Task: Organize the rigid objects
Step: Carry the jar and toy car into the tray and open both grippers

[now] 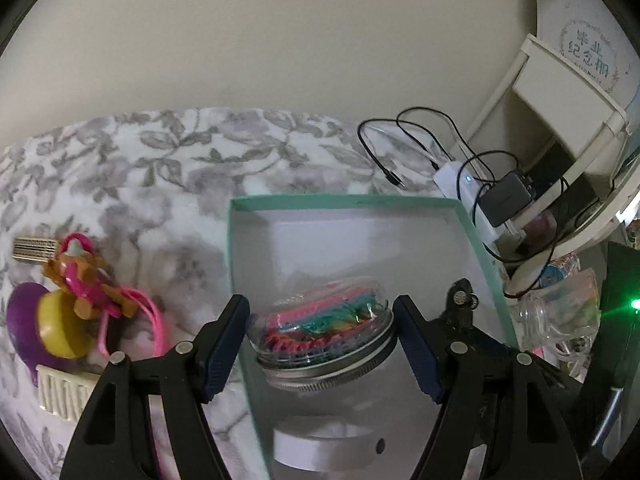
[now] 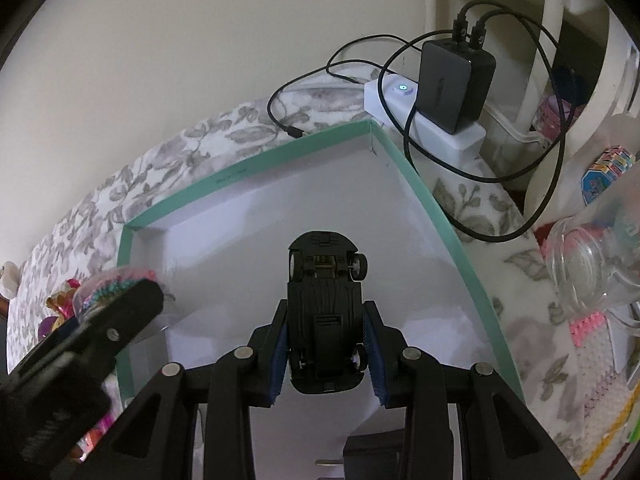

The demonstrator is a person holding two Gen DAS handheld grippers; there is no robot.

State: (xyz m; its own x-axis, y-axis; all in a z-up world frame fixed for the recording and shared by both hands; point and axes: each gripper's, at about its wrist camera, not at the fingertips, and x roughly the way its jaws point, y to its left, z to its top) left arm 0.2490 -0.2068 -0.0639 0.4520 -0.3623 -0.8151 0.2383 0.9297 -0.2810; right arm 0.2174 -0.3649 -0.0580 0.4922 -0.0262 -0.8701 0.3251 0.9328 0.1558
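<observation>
A clear jar (image 1: pixel 320 336) with a metal screw lid and colourful bits inside hangs tilted over the left side of a teal box (image 1: pixel 344 201) with a white floor. My left gripper (image 1: pixel 322 320) is shut on it, the blue pads pressing its two sides. In the right wrist view, my right gripper (image 2: pixel 325 320) is shut on a black toy car (image 2: pixel 324 300), underside towards the camera, above the floor of the box (image 2: pixel 248 168). The jar (image 2: pixel 112 284) and a left finger (image 2: pixel 124 308) show at the box's left wall. The car's nose (image 1: pixel 462 300) peeks in from the right.
On the floral cloth left of the box lie a purple and yellow toy (image 1: pixel 44 324), a pink doll (image 1: pixel 88 280) and a cream comb (image 1: pixel 64 398). A white power strip (image 2: pixel 424 120) with a black charger (image 2: pixel 456 84) and cables sits behind the box. A clear glass jar (image 2: pixel 584 268) lies to the right.
</observation>
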